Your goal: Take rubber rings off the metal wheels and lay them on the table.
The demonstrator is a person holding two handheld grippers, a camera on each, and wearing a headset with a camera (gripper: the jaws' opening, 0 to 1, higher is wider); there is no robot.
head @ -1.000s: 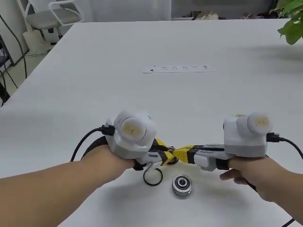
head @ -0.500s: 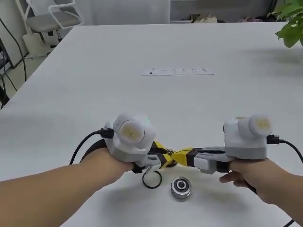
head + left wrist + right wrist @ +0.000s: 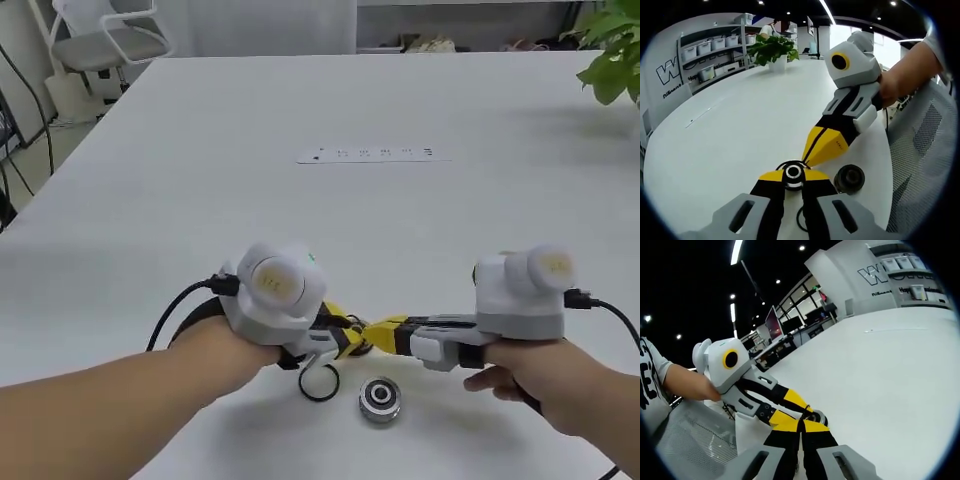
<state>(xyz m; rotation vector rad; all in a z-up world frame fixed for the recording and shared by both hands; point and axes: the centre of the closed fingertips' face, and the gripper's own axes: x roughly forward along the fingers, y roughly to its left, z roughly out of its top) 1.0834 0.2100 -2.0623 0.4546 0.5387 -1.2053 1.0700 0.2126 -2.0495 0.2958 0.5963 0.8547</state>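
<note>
gripped from both sides

clamped the wheel (image 3: pixel 793 171) in the left gripper's (image 3: pixel 793 176) closed jaws, low over the table (image 3: pixel 300 220). pinched its ring (image 3: pixel 782 165) with the right gripper's (image 3: pixel 806 160) shut tips. found a loose ring (image 3: pixel 320 383) and second wheel (image 3: pixel 380 397) lying side by side below.

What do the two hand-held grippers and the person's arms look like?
Both the left gripper and the right gripper have bulky light grey bodies, black jaws ending in yellow wedge tips, and a black cable at the rear. The forearms are bare; no sleeves reach them.
</note>
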